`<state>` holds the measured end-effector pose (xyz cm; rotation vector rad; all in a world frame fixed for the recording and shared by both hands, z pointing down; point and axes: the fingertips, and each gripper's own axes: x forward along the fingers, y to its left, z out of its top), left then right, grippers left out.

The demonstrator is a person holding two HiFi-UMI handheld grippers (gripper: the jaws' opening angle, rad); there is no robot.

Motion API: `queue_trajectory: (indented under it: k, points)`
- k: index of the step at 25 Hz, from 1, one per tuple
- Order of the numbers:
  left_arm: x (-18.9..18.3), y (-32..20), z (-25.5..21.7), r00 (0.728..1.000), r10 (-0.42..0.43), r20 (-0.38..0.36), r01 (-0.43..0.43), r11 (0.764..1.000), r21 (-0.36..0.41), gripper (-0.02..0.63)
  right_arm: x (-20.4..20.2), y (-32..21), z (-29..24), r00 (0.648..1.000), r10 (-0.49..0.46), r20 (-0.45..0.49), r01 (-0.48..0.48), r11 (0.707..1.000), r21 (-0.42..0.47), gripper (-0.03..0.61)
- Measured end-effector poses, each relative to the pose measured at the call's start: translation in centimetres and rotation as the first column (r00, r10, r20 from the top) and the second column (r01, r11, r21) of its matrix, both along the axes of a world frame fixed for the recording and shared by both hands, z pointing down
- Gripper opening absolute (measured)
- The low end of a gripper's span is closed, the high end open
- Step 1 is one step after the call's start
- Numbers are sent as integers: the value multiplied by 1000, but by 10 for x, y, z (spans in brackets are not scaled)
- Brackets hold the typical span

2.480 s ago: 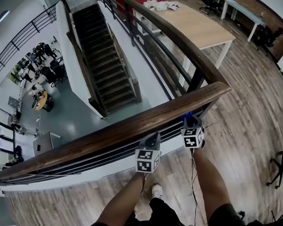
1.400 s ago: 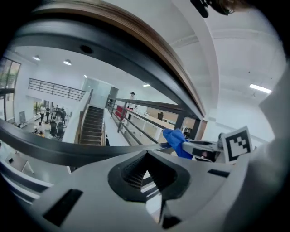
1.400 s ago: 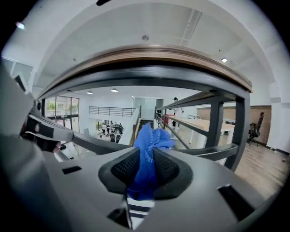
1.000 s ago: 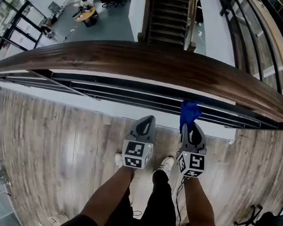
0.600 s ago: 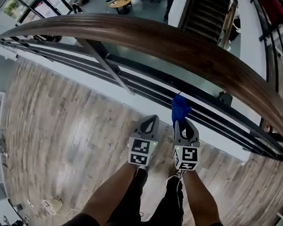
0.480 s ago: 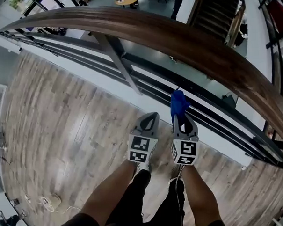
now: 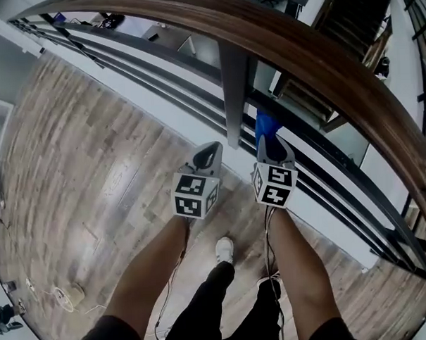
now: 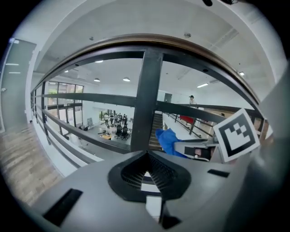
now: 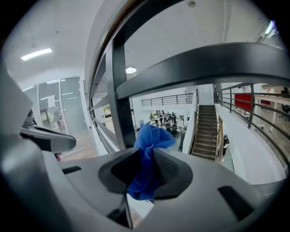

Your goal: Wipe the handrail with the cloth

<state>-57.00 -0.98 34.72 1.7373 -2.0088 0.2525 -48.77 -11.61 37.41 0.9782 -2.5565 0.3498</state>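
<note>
Right gripper (image 7: 267, 138) jaws pinch the cloth (image 7: 265, 121), handrail (image 7: 321, 62) above them; left gripper (image 7: 209, 153) jaws pressed together, empty. A loose pinch could drop the cloth through the bars.

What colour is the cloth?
Bright blue; the crumpled cloth shows best in the right gripper view.

one left gripper (image 7: 208, 152); one right gripper (image 7: 270, 139); one blue cloth (image 9: 146, 158); one wooden handrail (image 7: 299, 48). one upright post (image 7: 234, 94); perhaps three dark rails (image 8: 90, 97).
</note>
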Motion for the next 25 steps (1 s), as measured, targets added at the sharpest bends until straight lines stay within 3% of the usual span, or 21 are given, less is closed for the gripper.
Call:
queue_trajectory:
  k: [6, 12, 19, 25]
  points:
    - [-20, -4, 12, 999, -21, -46, 21, 1000, -5, 5, -43, -10, 17, 997, -21, -71, 22, 1000, 6, 92]
    - [-11, -4, 24, 998, -17, -57, 16, 1000, -13, 5, -52, -20, 31, 990, -1, -142, -2, 1000, -21, 92]
    - [3, 3, 29, 999, 9, -42, -10, 999, -30, 5, -44, -16, 32, 987, 27, -161, -30, 999, -14, 91]
    - [30, -5, 20, 996, -16, -87, 16, 1000, -5, 5, -5, -19, 33, 986, 68, -151, -68, 998, 2, 91]
